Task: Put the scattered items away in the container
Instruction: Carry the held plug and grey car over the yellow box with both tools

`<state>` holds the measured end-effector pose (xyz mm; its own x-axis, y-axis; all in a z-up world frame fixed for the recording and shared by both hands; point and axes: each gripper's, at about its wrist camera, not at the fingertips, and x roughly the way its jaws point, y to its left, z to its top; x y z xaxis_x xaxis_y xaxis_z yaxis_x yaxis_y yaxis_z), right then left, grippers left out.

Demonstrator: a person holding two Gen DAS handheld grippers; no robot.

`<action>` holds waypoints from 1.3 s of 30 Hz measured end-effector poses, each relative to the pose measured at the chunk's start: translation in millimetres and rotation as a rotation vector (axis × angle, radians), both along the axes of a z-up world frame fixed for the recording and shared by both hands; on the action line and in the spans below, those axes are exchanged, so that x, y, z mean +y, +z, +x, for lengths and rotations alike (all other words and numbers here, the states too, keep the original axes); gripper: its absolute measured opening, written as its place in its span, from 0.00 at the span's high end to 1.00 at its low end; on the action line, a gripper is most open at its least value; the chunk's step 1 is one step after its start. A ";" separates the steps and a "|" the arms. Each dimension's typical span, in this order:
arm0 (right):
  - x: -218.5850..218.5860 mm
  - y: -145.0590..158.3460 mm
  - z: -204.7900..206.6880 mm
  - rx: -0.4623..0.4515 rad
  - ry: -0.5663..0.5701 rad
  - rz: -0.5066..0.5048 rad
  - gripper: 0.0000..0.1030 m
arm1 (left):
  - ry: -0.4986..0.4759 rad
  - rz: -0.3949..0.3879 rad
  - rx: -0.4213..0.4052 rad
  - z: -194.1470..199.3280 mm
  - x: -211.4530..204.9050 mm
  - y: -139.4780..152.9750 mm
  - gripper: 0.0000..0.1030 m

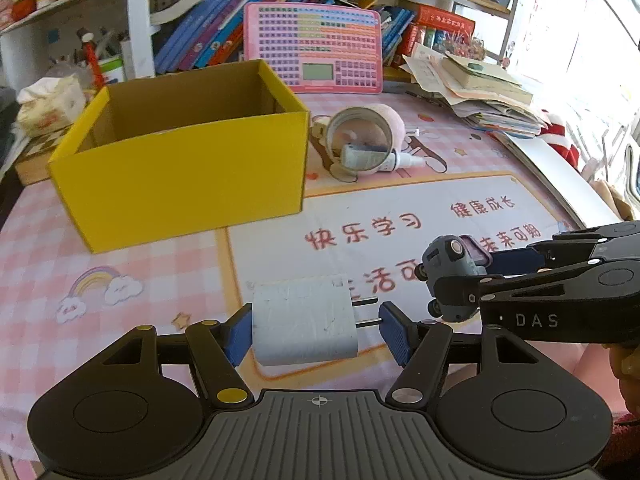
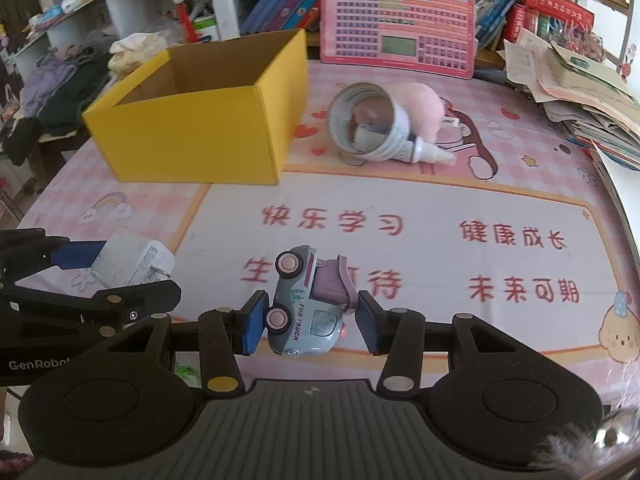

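Note:
A white charger plug (image 1: 304,320) hangs above the mat, and my left gripper (image 1: 316,332) is shut on it: one blue pad presses its body, the other its two prongs. My right gripper (image 2: 310,316) is shut on a grey-blue toy truck (image 2: 308,308) lying on its side between the pads. Both grippers hover side by side over the pink desk mat (image 2: 440,200); each shows in the other's view, the truck (image 1: 448,268) to the right and the charger (image 2: 132,266) to the left. The open yellow box (image 1: 180,184) (image 2: 192,132) stands ahead to the left; its floor is mostly hidden.
Right of the box lie a tape roll (image 2: 372,124), a small white bottle (image 2: 428,152) and a pink plush (image 2: 420,108). A pink learning tablet (image 1: 316,48) leans against books at the back. A pile of papers (image 1: 480,88) fills the right edge, and a tissue pack (image 1: 52,104) sits far left.

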<state>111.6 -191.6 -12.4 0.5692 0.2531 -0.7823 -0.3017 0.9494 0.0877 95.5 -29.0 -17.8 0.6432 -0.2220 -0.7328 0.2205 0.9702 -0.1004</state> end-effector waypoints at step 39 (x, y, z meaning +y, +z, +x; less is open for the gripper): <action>132.0 4.5 -44.8 -0.026 0.266 -0.045 0.56 | 0.208 -0.034 -0.038 -68.2 121.3 6.1 0.36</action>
<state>66.8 -59.6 -7.9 0.5076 0.3614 -0.7821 -0.5423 0.8394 0.0359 27.4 92.3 -11.7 0.7049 -0.1056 -0.7014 0.0200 0.9914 -0.1292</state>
